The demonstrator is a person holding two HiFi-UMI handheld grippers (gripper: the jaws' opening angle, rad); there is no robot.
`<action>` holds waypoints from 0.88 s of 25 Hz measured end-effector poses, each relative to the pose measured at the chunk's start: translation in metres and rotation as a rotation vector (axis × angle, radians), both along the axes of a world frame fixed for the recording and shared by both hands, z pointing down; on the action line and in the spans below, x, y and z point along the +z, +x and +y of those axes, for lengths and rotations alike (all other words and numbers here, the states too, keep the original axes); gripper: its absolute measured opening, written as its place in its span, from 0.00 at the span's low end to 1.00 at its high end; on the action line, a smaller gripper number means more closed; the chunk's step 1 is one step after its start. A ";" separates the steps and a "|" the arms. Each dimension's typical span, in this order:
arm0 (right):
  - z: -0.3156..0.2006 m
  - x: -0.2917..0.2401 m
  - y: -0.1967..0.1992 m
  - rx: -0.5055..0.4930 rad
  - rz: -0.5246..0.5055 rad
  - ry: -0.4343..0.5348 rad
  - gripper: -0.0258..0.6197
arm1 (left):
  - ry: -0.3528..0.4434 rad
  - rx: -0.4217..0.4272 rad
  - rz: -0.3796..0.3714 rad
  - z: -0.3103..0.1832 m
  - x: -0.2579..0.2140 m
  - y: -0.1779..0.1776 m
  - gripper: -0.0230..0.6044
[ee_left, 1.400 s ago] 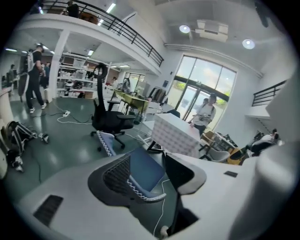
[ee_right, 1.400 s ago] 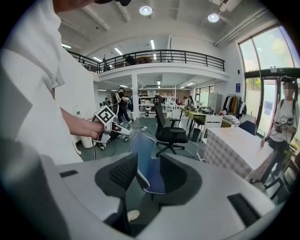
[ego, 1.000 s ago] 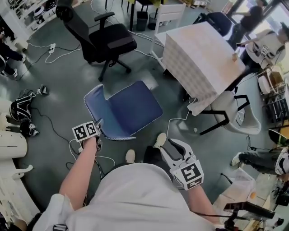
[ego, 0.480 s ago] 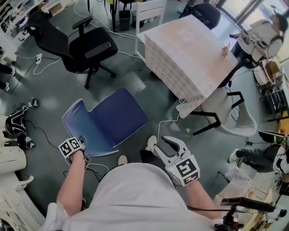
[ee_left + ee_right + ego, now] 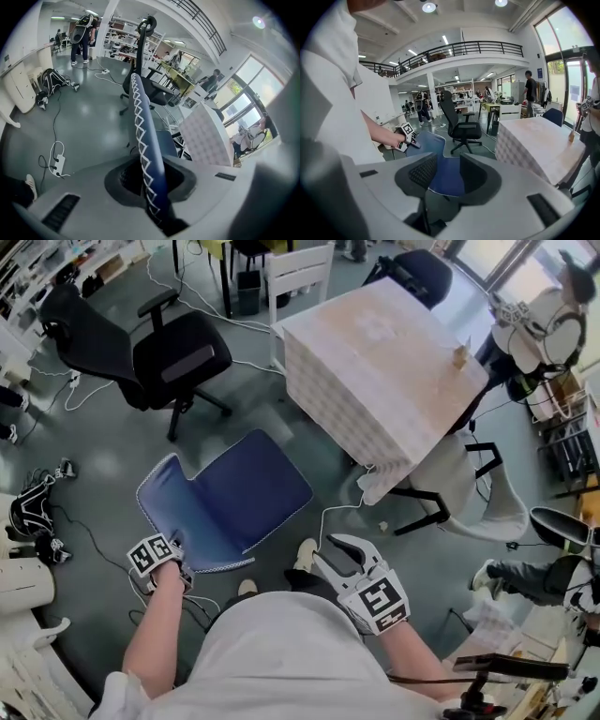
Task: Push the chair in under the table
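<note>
Against a second ago, the blue chair (image 5: 225,498) sits lower and further left in the head view, its seat turned a little more toward the table (image 5: 375,343), which now fills the upper middle of the frame; the left gripper (image 5: 181,563), then wide open at the backrest's corner, has come onto the backrest's white-stitched edge; the right gripper (image 5: 328,554) has slid left, toward the frame's lower middle. Left jaws are closing, nearly together, with the backrest edge running up between them and the pads against its padding. Right jaws stand well apart with nothing between them, the chair seat showing beyond the gap. The chair stands on the grey floor near the table's draped corner, not yet under it; a black office chair (image 5: 169,357) stands at upper left.
</note>
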State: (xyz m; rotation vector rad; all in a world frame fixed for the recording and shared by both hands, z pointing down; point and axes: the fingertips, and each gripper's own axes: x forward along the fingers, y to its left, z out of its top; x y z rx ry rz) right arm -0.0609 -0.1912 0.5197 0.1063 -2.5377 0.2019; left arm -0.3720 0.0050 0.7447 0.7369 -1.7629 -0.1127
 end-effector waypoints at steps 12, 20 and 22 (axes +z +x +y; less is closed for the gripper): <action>-0.071 0.000 0.063 0.117 0.017 0.007 0.27 | 0.062 -0.020 0.052 -0.142 -0.009 0.045 0.14; -0.111 0.003 0.096 0.159 0.022 0.006 0.27 | 0.076 -0.042 0.073 -0.221 -0.013 0.063 0.14; -0.121 0.004 0.102 0.167 0.021 0.007 0.27 | 0.084 -0.048 0.077 -0.241 -0.013 0.069 0.14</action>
